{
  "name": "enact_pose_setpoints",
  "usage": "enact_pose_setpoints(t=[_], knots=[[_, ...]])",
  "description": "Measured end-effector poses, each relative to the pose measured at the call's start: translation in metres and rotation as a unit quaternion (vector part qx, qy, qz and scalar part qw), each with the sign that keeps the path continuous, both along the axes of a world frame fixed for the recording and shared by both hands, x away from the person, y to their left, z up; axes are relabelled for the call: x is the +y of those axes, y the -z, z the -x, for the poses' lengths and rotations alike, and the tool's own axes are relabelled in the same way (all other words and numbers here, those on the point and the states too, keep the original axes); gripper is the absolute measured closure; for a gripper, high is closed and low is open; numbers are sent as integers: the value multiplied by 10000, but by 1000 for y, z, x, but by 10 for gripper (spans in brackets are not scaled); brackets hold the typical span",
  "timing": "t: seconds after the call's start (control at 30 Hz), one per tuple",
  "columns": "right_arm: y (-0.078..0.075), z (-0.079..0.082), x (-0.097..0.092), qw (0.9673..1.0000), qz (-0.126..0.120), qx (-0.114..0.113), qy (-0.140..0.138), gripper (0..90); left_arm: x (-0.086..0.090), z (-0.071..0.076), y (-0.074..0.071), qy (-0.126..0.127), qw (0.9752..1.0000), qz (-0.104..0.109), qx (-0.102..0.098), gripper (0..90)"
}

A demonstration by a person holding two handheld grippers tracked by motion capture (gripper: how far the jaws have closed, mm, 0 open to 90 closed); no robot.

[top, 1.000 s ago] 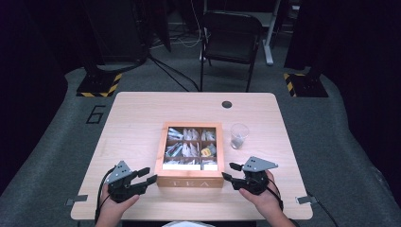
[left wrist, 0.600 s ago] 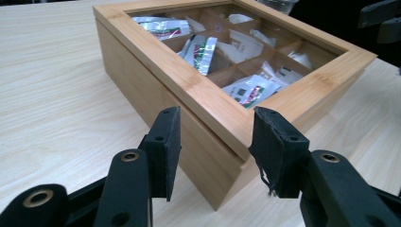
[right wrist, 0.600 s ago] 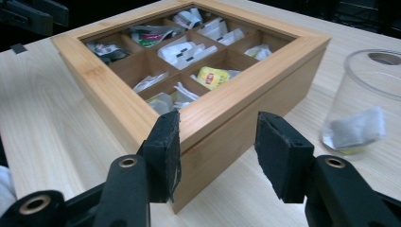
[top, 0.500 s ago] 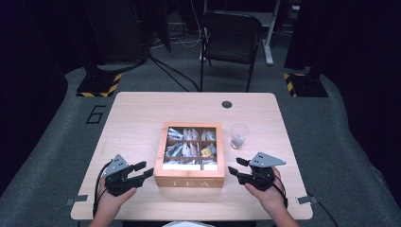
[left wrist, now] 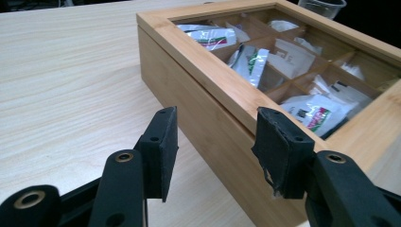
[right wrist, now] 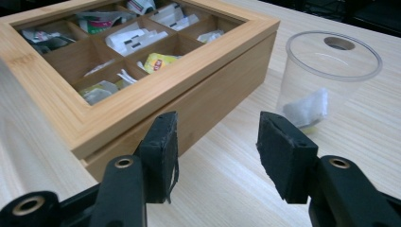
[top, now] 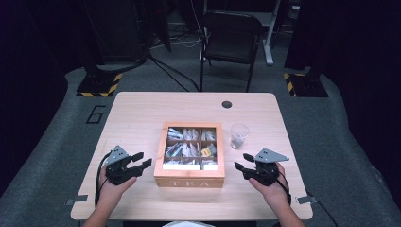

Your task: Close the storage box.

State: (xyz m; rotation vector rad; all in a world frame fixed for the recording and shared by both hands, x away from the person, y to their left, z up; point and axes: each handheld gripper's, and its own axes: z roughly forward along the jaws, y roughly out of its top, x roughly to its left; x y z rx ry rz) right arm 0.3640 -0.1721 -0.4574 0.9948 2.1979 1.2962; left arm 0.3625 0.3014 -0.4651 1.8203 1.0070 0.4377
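High view: a wooden tea box (top: 189,176) with a windowed lid sits near the middle of the bench (top: 142,113), its front face, lettered TEA, turned toward the person. The packets in its compartments are too small to tell apart, though one looks yellow. A clear plastic cup (top: 239,136) stands just beside the box's right far corner; something pale lies in its bottom, hard to make out. The left hand-held gripper (top: 141,160) rests left of the box, jaws apart and pointing at the box's left side, gripping nothing. The right hand-held gripper (top: 242,161) sits right of the box, jaws likewise spread and empty, aimed at its right side. Both forearms are cut off at the bottom edge. A small dark round hole (top: 227,104) marks the bench's far side.

Left gripper view: the wide-open jaws frame the box's (left wrist: 213,127) near corner without touching it; the box runs off the right edge. The cup's rim (left wrist: 321,5) is cropped at the top.

Right gripper view: the spread jaws hold nothing, one before the box's (right wrist: 208,104) side wall, one before the cup (right wrist: 326,80), which holds a crumpled white bag.
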Motion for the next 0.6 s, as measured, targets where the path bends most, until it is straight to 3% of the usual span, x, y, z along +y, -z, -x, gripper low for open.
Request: enact_pose_setpoints(t=[0.6], knots=[[18, -7, -4, 9994, 259, 223, 69, 477, 4, -5, 19, -114, 9997, -208, 87, 472]])
